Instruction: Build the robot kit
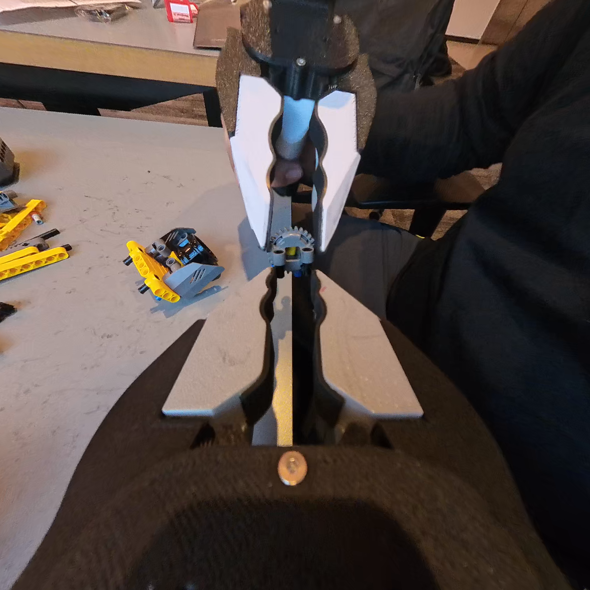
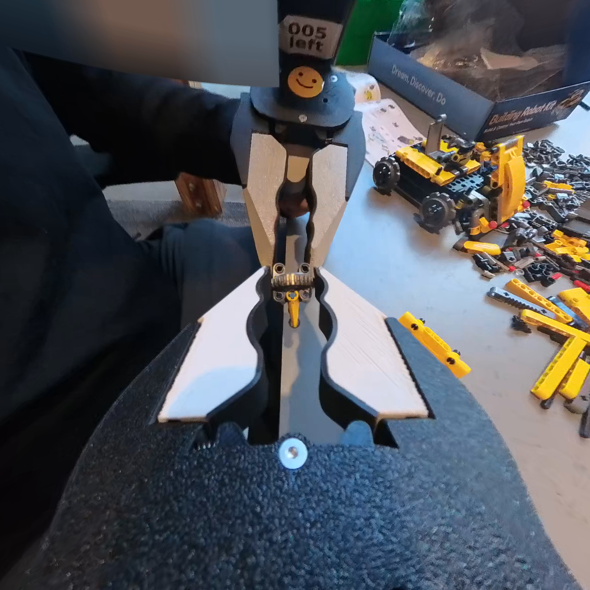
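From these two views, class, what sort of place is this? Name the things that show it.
Probably a hobby or workshop table for model building. A half-built yellow toy vehicle stands beside a heap of loose building pieces and an open kit box, and both grippers hold a small geared assembly between them.

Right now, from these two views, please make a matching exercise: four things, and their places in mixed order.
1 grey toothed gear piece
2 yellow wheeled toy vehicle
3 dark blue cardboard box
4 small yellow-and-grey brick assembly

a alone on the table, left of the jaws
b behind the vehicle
c clamped between both sets of jaws
d on its wheels beside the heap of loose pieces

Pairs: 1-c, 2-d, 3-b, 4-a
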